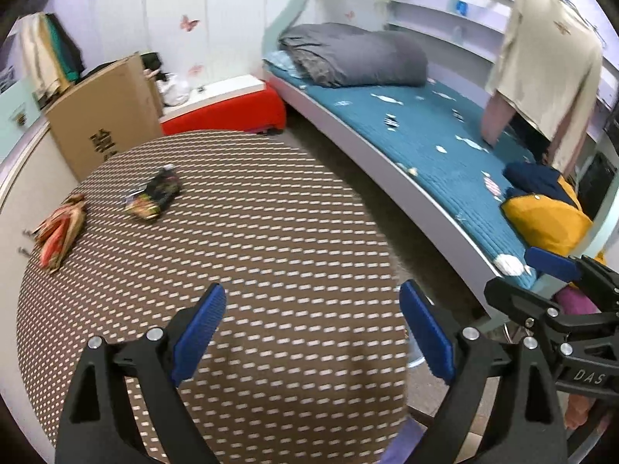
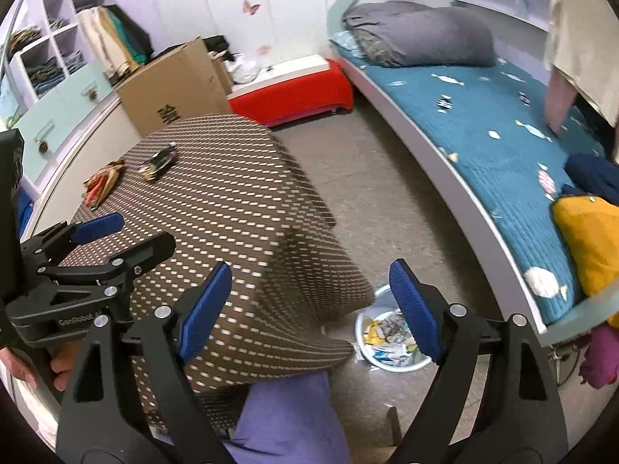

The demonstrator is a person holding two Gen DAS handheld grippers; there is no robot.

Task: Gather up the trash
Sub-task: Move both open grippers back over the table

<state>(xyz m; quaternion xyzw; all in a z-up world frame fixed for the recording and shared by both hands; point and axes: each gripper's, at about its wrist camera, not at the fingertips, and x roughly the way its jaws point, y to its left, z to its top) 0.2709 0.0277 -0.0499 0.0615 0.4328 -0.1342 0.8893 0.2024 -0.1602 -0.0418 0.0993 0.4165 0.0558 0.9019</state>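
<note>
Beyond the bin [image 2: 390, 342], two wrappers [image 1: 154, 193] await on the table [image 1: 251, 232]; both grippers [image 1: 313, 332] [image 2: 309, 309] gape apart, empty, ready to grab.

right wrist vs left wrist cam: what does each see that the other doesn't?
Right wrist only: the trash basin on the floor below the table edge, already holding wrappers, and the white cubby shelves.

Left wrist only: the hanging beige shirt in full.

Both: the red wrapper and dark wrapper lying apart on the table, the cardboard box, the bed, and both the left gripper and right gripper open, holding nothing.
</note>
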